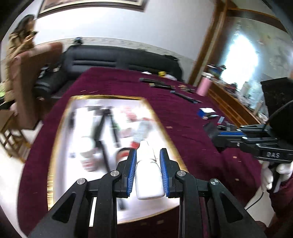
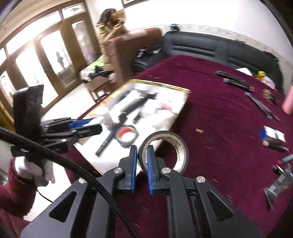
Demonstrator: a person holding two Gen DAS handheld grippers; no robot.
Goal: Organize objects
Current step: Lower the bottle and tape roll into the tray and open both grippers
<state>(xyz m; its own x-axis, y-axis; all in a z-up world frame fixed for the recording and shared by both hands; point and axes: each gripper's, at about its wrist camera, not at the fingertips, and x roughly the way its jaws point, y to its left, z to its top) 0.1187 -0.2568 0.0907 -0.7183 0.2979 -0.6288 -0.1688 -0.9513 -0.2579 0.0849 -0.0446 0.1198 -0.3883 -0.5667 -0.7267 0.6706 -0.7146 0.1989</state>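
My left gripper (image 1: 148,155) clamped the light, slippery white bottle (image 1: 147,174) mid-body, my right gripper (image 2: 142,155) pinched the stiff tape roll (image 2: 180,146) through its wall.

Background, left wrist view: black sofa (image 1: 117,60) runs along the far wall at upper centre. Framed picture (image 1: 91,5) hangs at the top edge, cropped. Person (image 1: 23,60) sits at the left edge beside a brown chair back (image 1: 45,55), blurred. Wooden shelf unit (image 1: 236,102) at right, cluttered; contents not legible. Right wrist view: wood-framed glass doors (image 2: 45,55) at upper left, overexposed.
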